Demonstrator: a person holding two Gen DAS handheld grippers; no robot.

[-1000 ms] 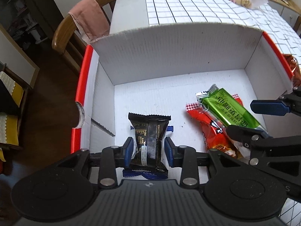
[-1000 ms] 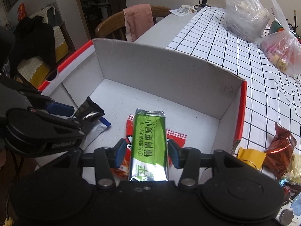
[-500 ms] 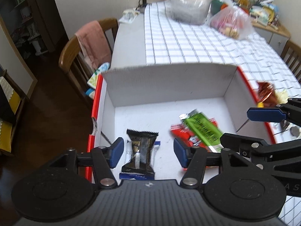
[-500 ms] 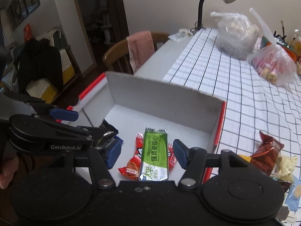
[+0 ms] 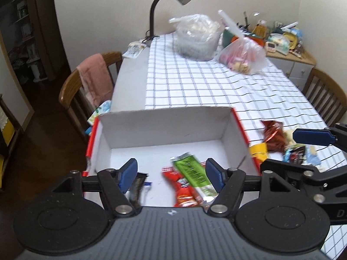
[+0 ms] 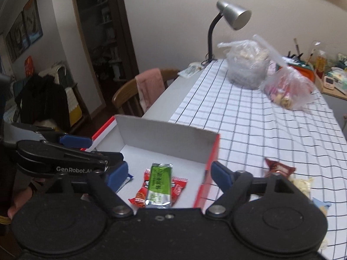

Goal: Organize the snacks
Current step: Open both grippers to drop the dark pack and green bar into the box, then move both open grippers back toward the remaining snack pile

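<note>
So far three snacks lie in the white box (image 5: 164,127): a green packet (image 6: 159,183) resting on a red one (image 6: 141,196), below and between the right tongs (image 6: 168,174), and a dark packet (image 5: 136,187) just under the left tongs (image 5: 171,173). Both tongs are opening above the box, with nothing gripped. Still left, I judge, are the loose snacks on the tabletop (image 6: 249,121) to the right of the right tongs: a brown wrapper (image 6: 279,169), a yellow packet (image 5: 258,150) and several others beside them.

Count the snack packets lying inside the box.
3 visible: green packet lying on a red packet mid-floor; black packet at the box's left, partly hidden by the gripper. Others may be hidden.
</note>
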